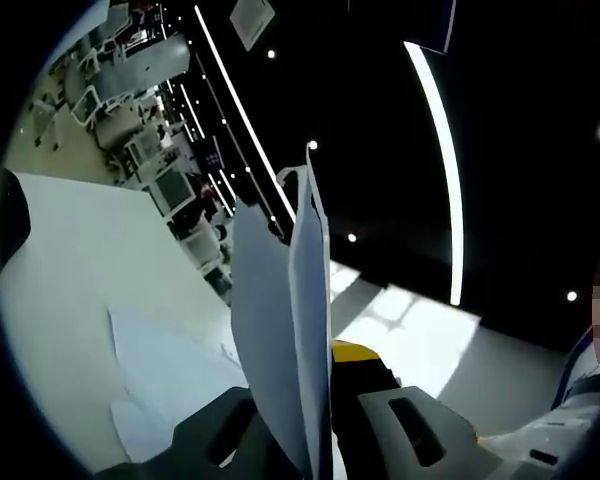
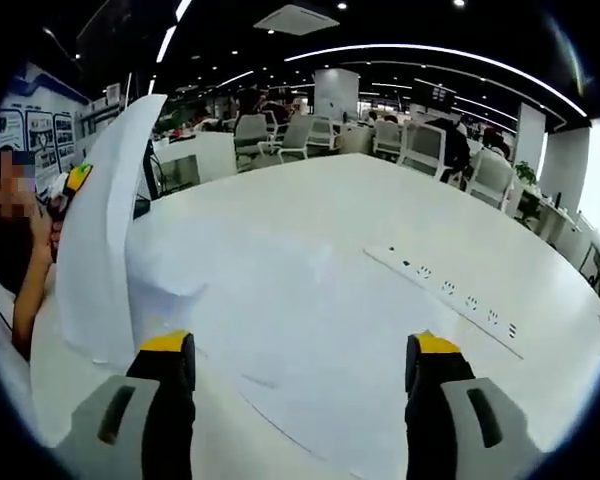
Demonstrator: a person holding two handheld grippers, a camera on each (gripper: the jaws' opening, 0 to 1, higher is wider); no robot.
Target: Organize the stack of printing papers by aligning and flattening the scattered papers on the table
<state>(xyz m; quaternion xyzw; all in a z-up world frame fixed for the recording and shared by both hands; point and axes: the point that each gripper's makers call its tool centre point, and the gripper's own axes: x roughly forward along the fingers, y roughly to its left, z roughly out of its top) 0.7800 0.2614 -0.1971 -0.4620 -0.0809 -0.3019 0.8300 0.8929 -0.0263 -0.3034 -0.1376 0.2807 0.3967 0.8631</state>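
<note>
My left gripper [image 1: 305, 395] is shut on a thin stack of white papers [image 1: 285, 300], which stands on edge and rises between the jaws. In the right gripper view the same stack of papers [image 2: 105, 240] stands upright and curved at the left, over the white table [image 2: 320, 230]. Part of the left gripper [image 2: 76, 178], with a yellow tip, shows behind the stack. My right gripper [image 2: 302, 350] is open above the table, with nothing between its jaws. A loose sheet [image 1: 165, 375] lies flat on the table [image 1: 90, 250]. Faint sheet edges [image 2: 280, 400] show under the right jaws.
A row of power sockets [image 2: 450, 295] is set into the table at the right. A person's forearm [image 2: 28, 280] is at the left edge. White chairs [image 2: 420, 145] and desks stand beyond the table's far side.
</note>
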